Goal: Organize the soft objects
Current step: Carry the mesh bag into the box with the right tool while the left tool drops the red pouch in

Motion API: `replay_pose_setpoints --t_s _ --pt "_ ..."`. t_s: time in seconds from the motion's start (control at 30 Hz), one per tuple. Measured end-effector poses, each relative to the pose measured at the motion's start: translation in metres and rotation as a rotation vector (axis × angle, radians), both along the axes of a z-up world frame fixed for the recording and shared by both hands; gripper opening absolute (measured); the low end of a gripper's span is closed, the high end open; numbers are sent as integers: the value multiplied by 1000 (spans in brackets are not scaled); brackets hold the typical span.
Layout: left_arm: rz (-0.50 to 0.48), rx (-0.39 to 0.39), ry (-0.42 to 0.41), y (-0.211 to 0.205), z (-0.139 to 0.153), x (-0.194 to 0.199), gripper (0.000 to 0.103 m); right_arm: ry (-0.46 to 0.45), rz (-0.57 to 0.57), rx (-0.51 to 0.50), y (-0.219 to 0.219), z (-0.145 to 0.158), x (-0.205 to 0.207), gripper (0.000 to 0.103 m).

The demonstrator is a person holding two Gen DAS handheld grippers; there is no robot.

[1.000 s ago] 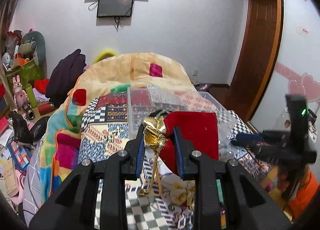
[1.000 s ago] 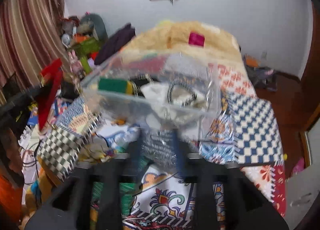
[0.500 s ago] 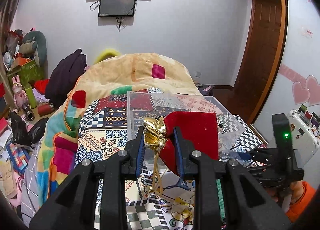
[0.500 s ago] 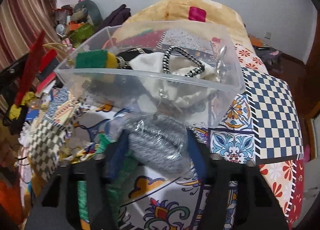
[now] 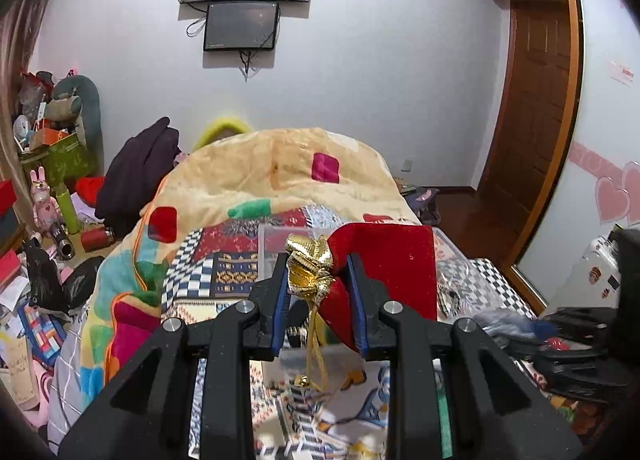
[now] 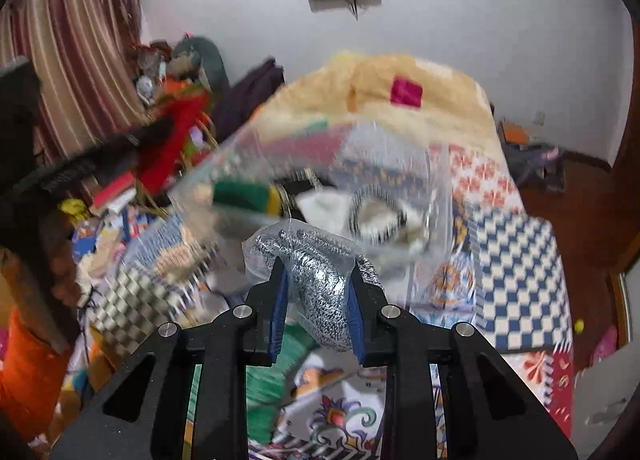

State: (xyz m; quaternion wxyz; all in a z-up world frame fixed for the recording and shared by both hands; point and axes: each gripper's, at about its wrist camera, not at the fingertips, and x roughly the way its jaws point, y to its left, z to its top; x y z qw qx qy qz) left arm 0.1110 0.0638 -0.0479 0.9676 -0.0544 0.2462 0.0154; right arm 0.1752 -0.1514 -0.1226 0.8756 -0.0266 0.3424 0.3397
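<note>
My left gripper (image 5: 318,272) is shut on a red velvet pouch (image 5: 390,260) with a gold ruffled neck and gold drawstrings (image 5: 314,344) hanging down, held above the bed. My right gripper (image 6: 318,280) is shut on a bagged silver scouring pad (image 6: 320,280), lifted in front of a clear plastic bin (image 6: 320,180). The bin, blurred here, holds a green and yellow sponge (image 6: 244,192), a white cloth pouch (image 6: 324,204) and a black-and-white cord loop (image 6: 378,216). The bin also shows behind the pouch in the left wrist view (image 5: 276,248).
A patchwork bedspread (image 6: 516,260) covers the bed, with a folded beige blanket (image 5: 260,176) at its far end. Clutter and boxes (image 5: 52,164) stand left of the bed, a wooden door (image 5: 532,100) on the right. Small items lie on the bed near the right gripper (image 5: 576,348).
My right gripper has closed on the bagged scouring pad and lifted it off the bedspread. My left gripper has risen a little with the red pouch.
</note>
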Motion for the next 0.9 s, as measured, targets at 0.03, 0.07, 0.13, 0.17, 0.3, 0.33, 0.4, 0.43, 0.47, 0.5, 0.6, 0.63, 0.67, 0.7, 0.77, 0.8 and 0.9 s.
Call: replay_pose_setpoints --t_s 0.03,0.07,0.13,0.17,0.3,0.33,0.4,0.43,0.47,0.5,0.6,0.63,0.67,0.7,0.77,0.8,0.9 --pt "3 0 0 0 0 2 27 -16 -4 18 1 8 0 24" --pt "8 -3 1 1 1 6 27 -26 -9 28 3 12 3 24" --pt "14 -14 4 2 1 12 27 -54 -23 52 6 24 8 24" --pt "17 -17 6 2 0 16 27 -66 -30 58 9 27 11 24" --pt "32 -13 29 3 -5 33 27 -109 -54 53 22 36 24 24" --pt "34 -12 39 3 -7 38 27 -113 -60 47 26 36 29 24" --pt "31 -9 66 2 -13 48 27 -120 -75 26 34 32 38 24" --pt "31 -5 79 1 -16 52 27 -120 -81 19 36 30 41 24" --pt "30 0 92 0 -19 57 27 -117 -85 11 38 27 45 24" --pt "26 8 108 -1 -23 62 27 -111 -88 -2 41 23 50 24" --pt "3 18 157 -6 -33 76 27 -90 -86 -35 49 12 59 25" --pt "-3 26 175 -8 -38 81 27 -82 -88 -52 53 6 62 25" --pt "-4 35 184 -10 -41 85 27 -77 -89 -71 55 1 64 25" --pt "-6 50 195 -13 -44 88 27 -75 -91 -85 56 -4 66 26" --pt "-10 77 209 -18 -50 92 27 -74 -97 -113 58 -11 69 28" --pt "-15 85 216 -19 -52 94 27 -73 -99 -121 58 -13 70 28" --pt "-27 93 236 -22 -57 97 30 -65 -101 -129 57 -16 71 29"
